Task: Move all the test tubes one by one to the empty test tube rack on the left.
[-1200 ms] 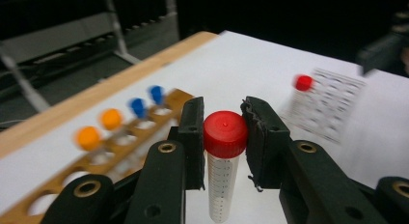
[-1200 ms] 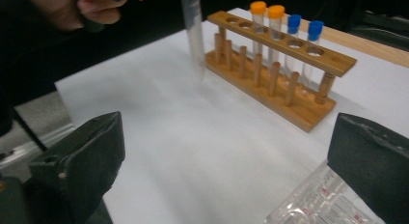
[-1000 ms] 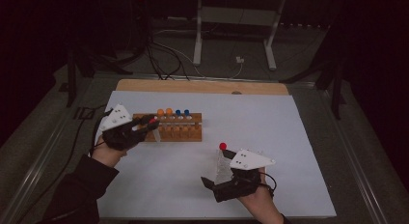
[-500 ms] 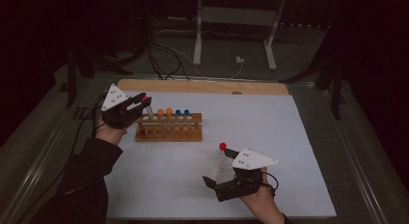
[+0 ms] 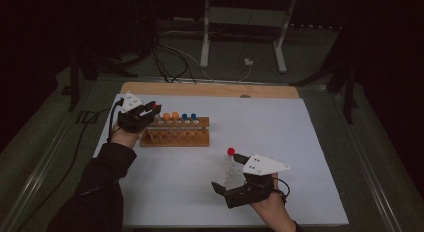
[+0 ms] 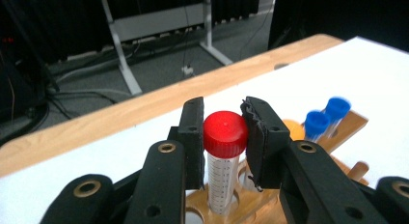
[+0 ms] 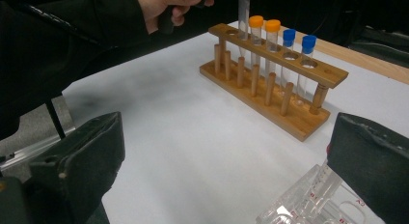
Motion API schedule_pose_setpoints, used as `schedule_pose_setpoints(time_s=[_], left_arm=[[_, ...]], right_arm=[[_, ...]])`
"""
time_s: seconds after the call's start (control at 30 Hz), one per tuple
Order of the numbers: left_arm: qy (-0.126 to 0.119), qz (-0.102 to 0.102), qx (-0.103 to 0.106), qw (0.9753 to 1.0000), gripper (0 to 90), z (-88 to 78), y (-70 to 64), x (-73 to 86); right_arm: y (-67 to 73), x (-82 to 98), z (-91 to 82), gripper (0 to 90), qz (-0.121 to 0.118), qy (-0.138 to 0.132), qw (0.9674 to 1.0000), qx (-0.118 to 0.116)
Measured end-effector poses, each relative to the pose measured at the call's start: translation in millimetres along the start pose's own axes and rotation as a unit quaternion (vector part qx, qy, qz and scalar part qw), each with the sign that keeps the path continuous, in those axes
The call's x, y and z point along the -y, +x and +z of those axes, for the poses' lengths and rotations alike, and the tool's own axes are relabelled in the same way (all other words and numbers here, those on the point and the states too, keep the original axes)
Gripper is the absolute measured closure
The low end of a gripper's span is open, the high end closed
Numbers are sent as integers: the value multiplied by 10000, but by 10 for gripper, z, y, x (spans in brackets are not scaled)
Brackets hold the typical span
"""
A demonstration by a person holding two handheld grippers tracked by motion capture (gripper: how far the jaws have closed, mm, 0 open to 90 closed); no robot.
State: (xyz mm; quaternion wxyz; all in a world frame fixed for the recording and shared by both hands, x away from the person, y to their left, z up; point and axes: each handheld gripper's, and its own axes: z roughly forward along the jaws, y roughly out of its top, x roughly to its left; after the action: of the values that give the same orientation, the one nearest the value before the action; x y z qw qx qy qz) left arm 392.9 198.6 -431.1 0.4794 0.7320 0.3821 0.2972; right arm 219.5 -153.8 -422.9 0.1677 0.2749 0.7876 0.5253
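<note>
My left gripper point(image 5: 149, 111) point(image 6: 224, 125) is shut on a red-capped tube point(image 6: 225, 135) at its cap. The tube hangs upright, its lower end in a hole at the left end of the wooden rack point(image 5: 175, 138) point(image 7: 277, 84). Two orange-capped tubes point(image 5: 170, 116) and two blue-capped tubes point(image 5: 189, 117) stand in that rack. My right gripper point(image 5: 227, 173) point(image 7: 226, 161) is open near the table's front edge. Its jaws stand on either side of a clear plastic stand point(image 5: 231, 173) point(image 7: 308, 204), which holds another red-capped tube point(image 5: 230, 152).
A white sheet point(image 5: 300, 142) covers the table, with a wooden strip point(image 5: 210, 89) along its far edge. Cables and a metal frame point(image 5: 240, 22) lie on the dark floor beyond. The person's left sleeve point(image 5: 100, 192) crosses the table's front left corner.
My left gripper carried the red-capped tube from in front of the rack's left end to above that end, then sank toward the hole. The right gripper stayed put.
</note>
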Motion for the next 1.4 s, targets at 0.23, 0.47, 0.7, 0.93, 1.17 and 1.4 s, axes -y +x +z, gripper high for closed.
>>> schedule_pose_setpoints(time_s=[0.23,0.47,0.7,0.93,1.17,1.4], left_arm=[[176,-154,9,9997,718,80,21,107],[226,-224,1,9995,717,114,20,167],[262,-273,32,9993,715,100,28,172],[401,-389,7,9984,708,98,30,144],[195,-473,190,9985,462,-36,33,99],[-85,-504,617,9968,139,-311,-56,21]], right_arm=[[-5,-6,-26,0,8,-86,10000,31],[-8,-6,-26,0,7,-77,10000,18],[-6,-7,-24,0,-10,-45,10000,13],[-11,-12,-33,0,-15,-40,10000,3],[-55,-31,-72,0,-9,-102,9999,57],[-300,-40,-131,0,155,-169,9993,307]])
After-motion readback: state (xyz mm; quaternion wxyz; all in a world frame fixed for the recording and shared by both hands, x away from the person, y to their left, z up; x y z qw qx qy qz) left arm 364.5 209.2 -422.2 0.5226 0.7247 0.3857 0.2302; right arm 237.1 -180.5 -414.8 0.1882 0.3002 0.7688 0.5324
